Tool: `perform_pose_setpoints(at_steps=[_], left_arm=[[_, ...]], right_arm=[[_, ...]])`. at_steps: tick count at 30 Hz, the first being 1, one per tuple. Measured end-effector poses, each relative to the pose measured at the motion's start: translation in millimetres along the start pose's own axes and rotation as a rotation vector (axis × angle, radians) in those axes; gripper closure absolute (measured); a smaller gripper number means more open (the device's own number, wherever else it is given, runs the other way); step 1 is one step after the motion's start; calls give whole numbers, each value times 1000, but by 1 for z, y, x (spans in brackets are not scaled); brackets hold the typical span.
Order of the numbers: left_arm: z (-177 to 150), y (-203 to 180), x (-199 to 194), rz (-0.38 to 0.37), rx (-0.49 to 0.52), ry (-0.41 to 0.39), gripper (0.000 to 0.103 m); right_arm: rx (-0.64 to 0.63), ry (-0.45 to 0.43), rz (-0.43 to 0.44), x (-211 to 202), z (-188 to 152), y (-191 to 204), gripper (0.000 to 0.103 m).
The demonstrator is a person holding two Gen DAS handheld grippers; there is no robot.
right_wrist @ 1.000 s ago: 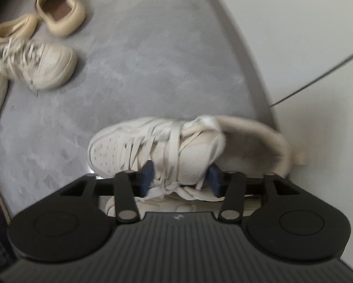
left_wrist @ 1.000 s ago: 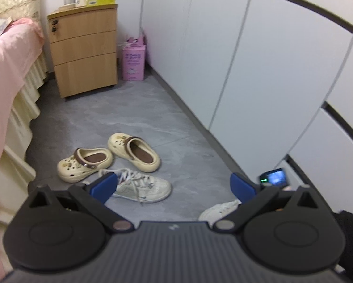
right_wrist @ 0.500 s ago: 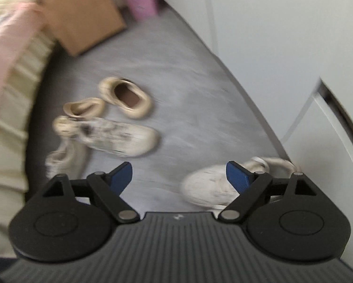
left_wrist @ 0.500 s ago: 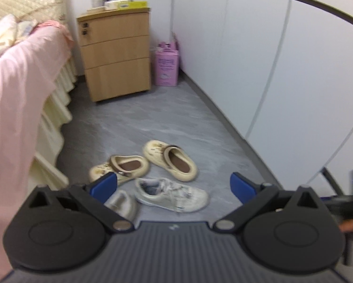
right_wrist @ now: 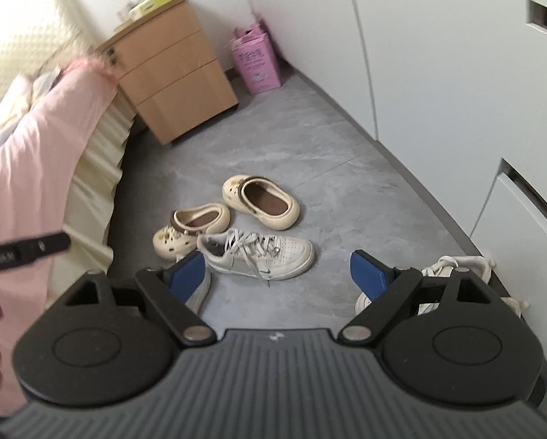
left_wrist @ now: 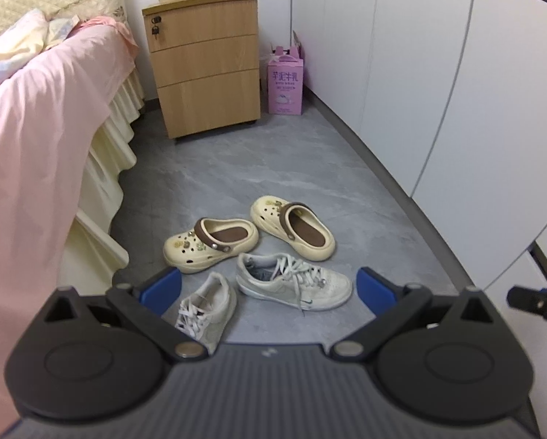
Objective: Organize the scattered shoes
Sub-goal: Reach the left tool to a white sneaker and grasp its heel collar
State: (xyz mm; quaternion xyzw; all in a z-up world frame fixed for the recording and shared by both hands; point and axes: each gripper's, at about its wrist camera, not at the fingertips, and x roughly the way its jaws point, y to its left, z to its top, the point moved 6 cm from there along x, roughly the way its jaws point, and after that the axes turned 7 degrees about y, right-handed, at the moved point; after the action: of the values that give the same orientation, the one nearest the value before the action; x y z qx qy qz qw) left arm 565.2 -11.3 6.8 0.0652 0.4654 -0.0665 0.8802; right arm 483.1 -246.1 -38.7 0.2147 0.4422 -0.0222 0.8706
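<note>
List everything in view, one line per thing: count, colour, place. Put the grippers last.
clogs: two, cream with brown lining, mid-floor.
white sneakers: three; two beside the clogs, one by the wardrobe.
nightstand: one, light wood, three drawers, beside the bed.
pink carton: one, right of the nightstand.
bed: one, pink cover, left side.
wardrobe: white doors, right side.
floor: grey.
left gripper: open, blue pads.
right gripper: open, blue pads.

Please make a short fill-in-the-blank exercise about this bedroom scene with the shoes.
1. Both the left gripper and the right gripper are ____.
2. The cream clogs have ____ straps.
3. The carton beside the wooden cabinet is ____.

Missing words: open; brown; pink
</note>
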Motion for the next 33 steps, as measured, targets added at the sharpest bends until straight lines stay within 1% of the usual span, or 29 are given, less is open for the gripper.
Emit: perform_pose_setpoints(at_steps=[3, 6, 8, 10, 12, 14, 15, 16, 19, 23, 25, 26, 28, 29, 30, 31, 33], left_arm=[[-9, -3, 8, -36, 10, 26, 0], [-16, -2, 16, -43, 4, 47, 0], [-21, -2, 28, -33, 26, 88, 1], [-24, -2, 43, -32, 54, 136, 1], [-24, -1, 50, -41, 55, 157, 1], [-19, -5, 68, -66, 44, 203, 1], [-16, -8, 79, -72, 48, 212, 1], [-10, -13, 99, -75, 66, 222, 1], [-5, -23, 137, -64, 131, 224, 1], [2, -23, 224, -29, 313, 219, 1], [0, -9, 264, 0, 384, 218, 1], [-5, 4, 289, 17, 441, 239, 1], [-9, 18, 311, 54, 501, 268, 1], [-12, 31, 325, 93, 542, 281, 1], [-13, 40, 333, 114, 560, 285, 0], [-15, 50, 340, 123, 578, 294, 0], [-21, 66, 353, 78, 600, 333, 0]], right_arm=[[2, -36, 0, -2, 0, 4, 15], [100, -77, 54, -3, 4, 2, 15], [199, -71, 112, -3, 6, 0, 14], [272, -70, 199, -2, 12, 4, 14], [265, -56, 227, 0, 14, 12, 14], [247, -40, 242, 0, 14, 24, 14], [244, -38, 249, -1, 12, 28, 14], [245, -37, 253, -2, 10, 29, 14], [257, -9, 274, -3, 1, 33, 14], [280, 43, 306, 4, -2, 34, 14], [262, 47, 304, 9, 5, 39, 14], [248, 51, 308, 14, 10, 42, 14], [232, 73, 329, 27, 22, 49, 14], [228, 85, 341, 33, 27, 52, 14], [224, 95, 351, 40, 34, 54, 14], [220, 105, 362, 47, 40, 57, 14], [197, 115, 375, 63, 57, 63, 14]])
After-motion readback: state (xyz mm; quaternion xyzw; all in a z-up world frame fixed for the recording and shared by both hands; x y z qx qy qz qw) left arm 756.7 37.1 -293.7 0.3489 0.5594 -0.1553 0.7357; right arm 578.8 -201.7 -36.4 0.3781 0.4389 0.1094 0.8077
